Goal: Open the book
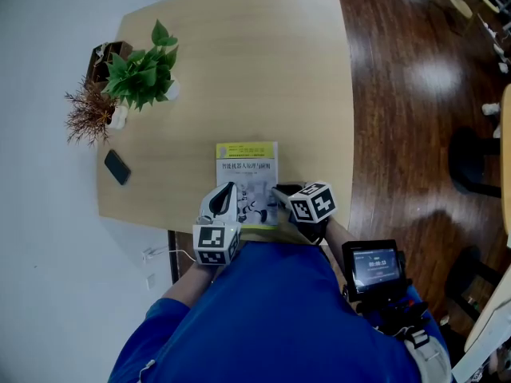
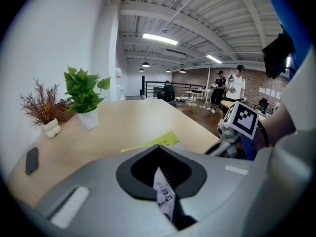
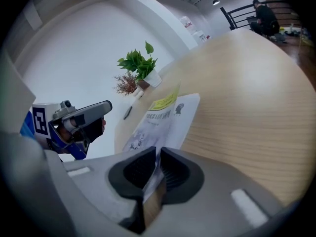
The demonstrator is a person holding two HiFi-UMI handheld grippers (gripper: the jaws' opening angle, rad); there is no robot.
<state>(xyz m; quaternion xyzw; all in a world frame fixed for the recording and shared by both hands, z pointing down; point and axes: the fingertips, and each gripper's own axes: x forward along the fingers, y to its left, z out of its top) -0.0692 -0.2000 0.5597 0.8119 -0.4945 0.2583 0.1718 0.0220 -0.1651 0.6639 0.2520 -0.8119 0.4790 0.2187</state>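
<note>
A book (image 1: 247, 166) with a yellow-and-white cover lies closed at the near edge of the wooden table (image 1: 263, 62). In the head view my left gripper (image 1: 229, 191) is at the book's near left corner and my right gripper (image 1: 279, 191) at its near right edge. In the left gripper view the left gripper (image 2: 161, 171) is shut on a thin printed sheet of the book (image 2: 159, 141). In the right gripper view the right gripper (image 3: 157, 166) is shut on the edge of the book (image 3: 163, 115), with the cover and page block between the jaws.
A green potted plant (image 1: 146, 74) and a dried plant in a white pot (image 1: 92, 114) stand at the table's far left. A black phone (image 1: 117, 167) lies near the left edge. A small screen device (image 1: 374, 266) hangs at the person's right. People (image 2: 239, 85) stand far behind.
</note>
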